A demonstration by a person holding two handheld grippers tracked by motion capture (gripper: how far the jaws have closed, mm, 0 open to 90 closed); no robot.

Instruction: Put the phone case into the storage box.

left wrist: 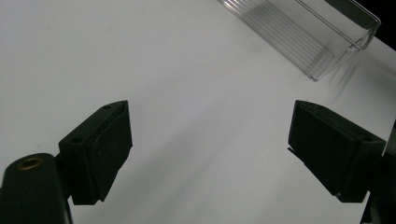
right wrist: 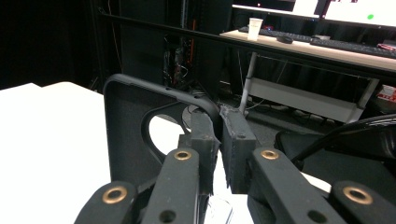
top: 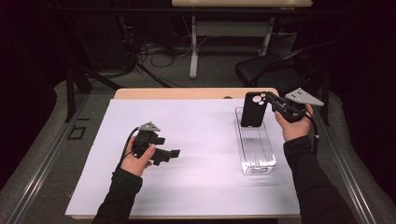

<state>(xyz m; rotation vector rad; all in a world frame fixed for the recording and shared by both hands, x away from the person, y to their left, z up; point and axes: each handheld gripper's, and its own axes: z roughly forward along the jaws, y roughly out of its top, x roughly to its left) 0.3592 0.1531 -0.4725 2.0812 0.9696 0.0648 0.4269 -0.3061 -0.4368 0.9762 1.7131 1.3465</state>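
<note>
Pinching the upper edge of a black phone case [right wrist: 135, 135], jaws of the right gripper [right wrist: 219, 128] nearly together with the thin rim between them, just beside the big camera cutout. Held upright above the far end of a clear plastic tray [top: 266, 161] — lower edge of the case [top: 253, 110] down near or inside the tray, contact there not clear from above. Gripped from the right side by the right gripper [top: 272, 101], grey three-cornered plate on top, hand and dark sleeve coming in from the lower right.

Spread wide, with nothing between them, jaws of the left gripper [left wrist: 210, 144] — bare white sheet under the gap, one corner of the tray [left wrist: 327, 56] showing at upper right in the left gripper view. Low over the left half of the table [top: 187, 93] in the high view, left gripper [top: 170, 155] pointing right toward the tray, well apart from it, cable trailing back over the hand.

Long and narrow, ribbed on the bottom, tray lying lengthwise on the right side of the white sheet [top: 201, 182]. Beyond the table, a dark chair [top: 266, 70] and a desk with a white cup [right wrist: 254, 28].
</note>
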